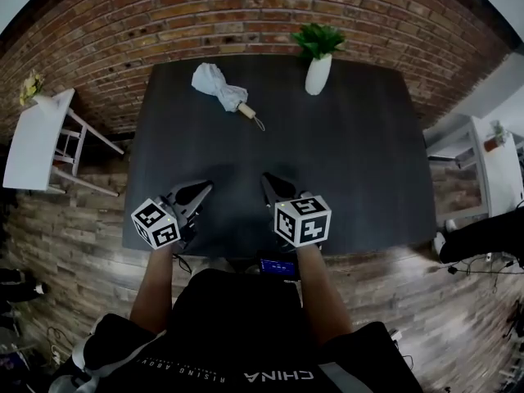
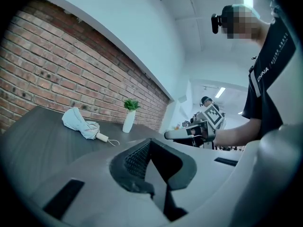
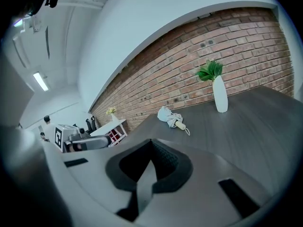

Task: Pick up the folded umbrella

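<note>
Brickwork wall (image 1: pixel 246 6) backs a dark wooden table (image 1: pixel 352 170). Left gripper (image 1: pixel 201 188) and right gripper (image 1: pixel 268 178) hover side by side over the table's near edge, each with jaws fully closed and holding nothing. White vase (image 1: pixel 318 74) with a green plant stands at the far edge. Folded umbrella (image 1: pixel 219 88), pale with a wooden handle, lies on the table left of the vase, well apart from both grippers.
</note>
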`<state>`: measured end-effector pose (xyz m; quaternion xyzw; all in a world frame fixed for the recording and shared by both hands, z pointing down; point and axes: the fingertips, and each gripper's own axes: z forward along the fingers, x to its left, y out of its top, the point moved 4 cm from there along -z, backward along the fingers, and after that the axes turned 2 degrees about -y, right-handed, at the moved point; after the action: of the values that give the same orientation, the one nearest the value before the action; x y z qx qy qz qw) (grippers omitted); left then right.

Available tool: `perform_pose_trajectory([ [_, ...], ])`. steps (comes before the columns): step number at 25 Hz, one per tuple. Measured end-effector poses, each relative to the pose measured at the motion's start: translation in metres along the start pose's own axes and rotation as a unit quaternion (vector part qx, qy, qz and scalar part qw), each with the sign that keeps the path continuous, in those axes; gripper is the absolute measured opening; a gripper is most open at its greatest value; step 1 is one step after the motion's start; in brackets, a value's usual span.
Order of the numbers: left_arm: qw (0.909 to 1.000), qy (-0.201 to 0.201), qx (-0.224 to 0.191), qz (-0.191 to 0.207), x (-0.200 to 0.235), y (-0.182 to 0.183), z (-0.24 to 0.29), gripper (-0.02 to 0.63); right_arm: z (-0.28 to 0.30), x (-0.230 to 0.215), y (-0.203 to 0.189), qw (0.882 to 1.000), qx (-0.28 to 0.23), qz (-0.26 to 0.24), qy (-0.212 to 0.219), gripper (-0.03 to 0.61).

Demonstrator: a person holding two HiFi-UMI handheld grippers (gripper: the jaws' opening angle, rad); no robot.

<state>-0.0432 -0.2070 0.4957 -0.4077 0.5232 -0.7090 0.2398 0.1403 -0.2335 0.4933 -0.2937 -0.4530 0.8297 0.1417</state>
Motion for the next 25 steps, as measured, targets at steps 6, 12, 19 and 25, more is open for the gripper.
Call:
perform_pose_trajectory([
  [6, 0.9999, -0.004, 0.009, 0.000, 0.007, 0.000, 0.007, 0.003, 0.006, -0.005, 0.007, 1.000, -0.004, 0.005, 0.004, 0.009],
  [12, 0.9995, -0.027, 0.012, 0.013, 0.019, 0.017, 0.009, 0.003, 0.010, 0.004, 0.025, 1.000, -0.024, 0.007, -0.008, 0.009],
  [19, 0.9976, -0.062, 0.024, 0.019, 0.021, 0.020, 0.011, 0.003, 0.013, 0.010, 0.031, 0.999, -0.034, 0.011, -0.021, 0.009],
  [25, 0.9965, -0.072, 0.035, 0.024, 0.022, 0.015, 0.009, 0.003, 0.018, 0.015, 0.027, 0.999, -0.027, 0.013, -0.021, 0.009],
])
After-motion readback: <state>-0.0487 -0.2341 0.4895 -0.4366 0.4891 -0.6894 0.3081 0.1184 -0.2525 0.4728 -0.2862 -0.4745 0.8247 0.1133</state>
